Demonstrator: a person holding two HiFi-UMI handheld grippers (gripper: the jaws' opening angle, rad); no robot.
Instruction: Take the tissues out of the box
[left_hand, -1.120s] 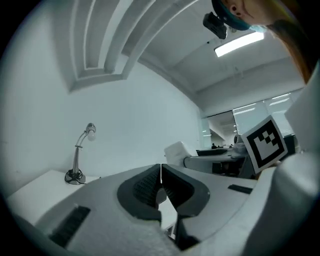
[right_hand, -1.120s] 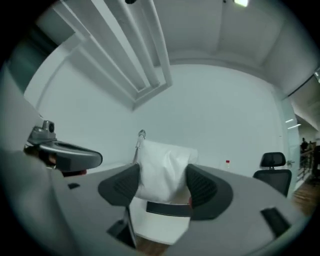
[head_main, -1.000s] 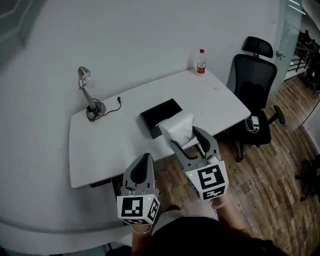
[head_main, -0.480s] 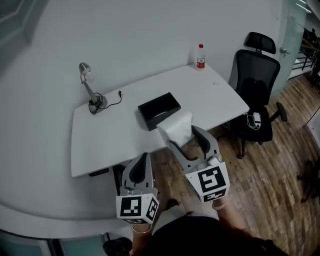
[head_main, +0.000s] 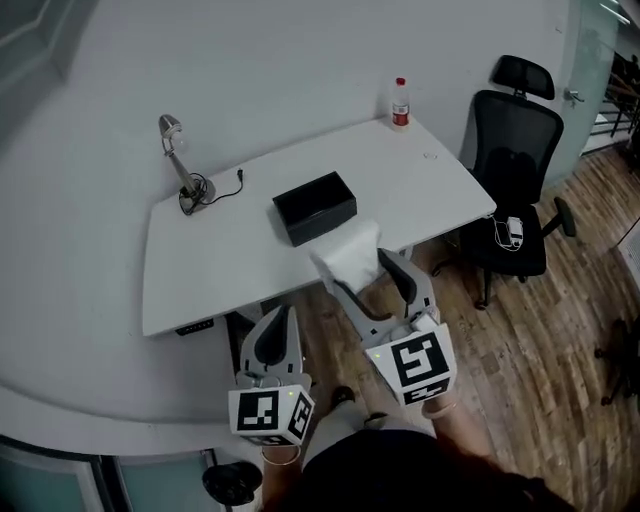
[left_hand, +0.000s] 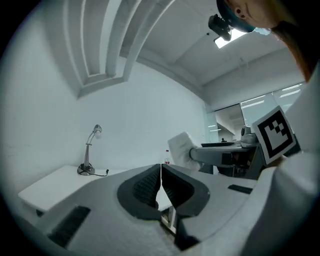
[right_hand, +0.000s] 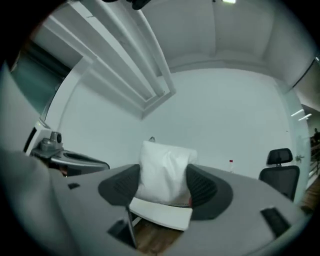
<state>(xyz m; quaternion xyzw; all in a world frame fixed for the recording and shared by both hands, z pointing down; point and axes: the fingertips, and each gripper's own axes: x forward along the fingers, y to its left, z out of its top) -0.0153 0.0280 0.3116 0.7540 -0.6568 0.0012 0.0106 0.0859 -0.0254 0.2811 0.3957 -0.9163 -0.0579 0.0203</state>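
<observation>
A black tissue box (head_main: 314, 207) sits in the middle of the white desk (head_main: 220, 270). My right gripper (head_main: 371, 283) is in front of the desk's near edge, shut on a white pack of tissues (head_main: 349, 255) that fills the space between its jaws; the right gripper view shows the tissue pack (right_hand: 165, 172) squeezed between both pads. My left gripper (head_main: 277, 325) is lower left, off the desk over the floor, its jaws shut together on nothing (left_hand: 160, 176). The tissue pack (left_hand: 183, 149) also shows in the left gripper view, held out by the other gripper.
A desk lamp (head_main: 178, 165) with its cable stands at the desk's far left corner, a red-capped bottle (head_main: 400, 103) at the far right corner. A black office chair (head_main: 514, 180) stands right of the desk on the wooden floor (head_main: 540, 330).
Both grippers have drawn back from the desk toward me, the right one carrying the tissue pack off the desk's near edge. The box has stayed in place.
</observation>
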